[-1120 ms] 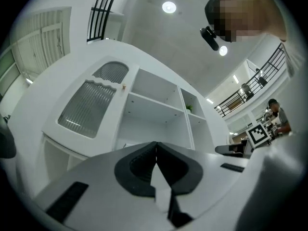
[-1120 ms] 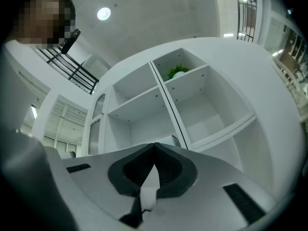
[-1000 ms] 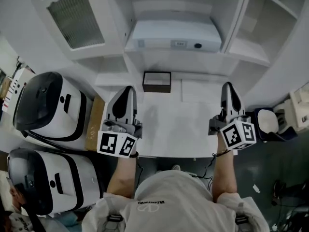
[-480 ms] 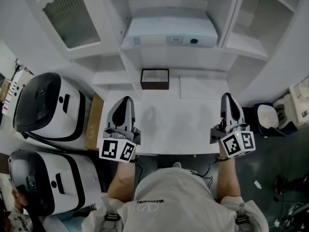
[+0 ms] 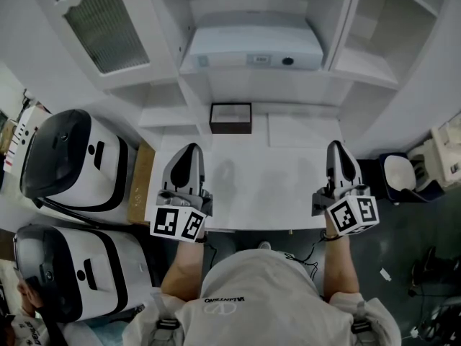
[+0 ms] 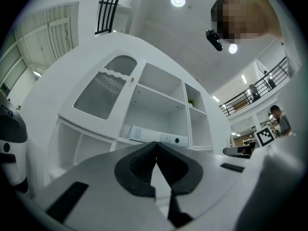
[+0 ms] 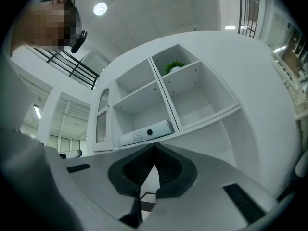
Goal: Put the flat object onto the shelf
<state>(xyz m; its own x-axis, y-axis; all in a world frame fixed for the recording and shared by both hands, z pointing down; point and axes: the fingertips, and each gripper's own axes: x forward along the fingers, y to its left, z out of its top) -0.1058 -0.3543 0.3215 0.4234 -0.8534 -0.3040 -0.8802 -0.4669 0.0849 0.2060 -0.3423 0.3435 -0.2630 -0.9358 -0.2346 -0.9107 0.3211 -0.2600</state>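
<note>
The person stands at a white table (image 5: 266,193) with both bare forearms stretched forward and roughly parallel, well apart. Each hand holds its gripper low over the tabletop, jaws pointing away toward the shelf (image 5: 364,74).

The left gripper (image 5: 189,151) hangs over the table's left part. Its jaws are pressed together with nothing between them. The right gripper (image 5: 338,148) hangs over the right part, level with the left one, and its jaws are likewise closed on nothing. The marker cubes face back toward the person.

The shelf unit rises behind the table, split into open bays:
- A wide, flat white box (image 5: 252,49) lies in the middle bay, its front panel facing out.
- The bay to its right holds nothing visible.
- A small green plant (image 7: 174,66) sits in an upper bay, as the right gripper view shows.
- A door with ribbed glass (image 5: 108,24) closes the left bay.

A small dark-rimmed tray (image 5: 231,117) lies flat at the table's back edge, below the white box and between the two grippers' lines — neither gripper touches it. Its inside looks pale, and any contents cannot be made out. Which of these two flat things the task means cannot be told.

Two white-and-black appliances (image 5: 68,161) stand left of the table.
</note>
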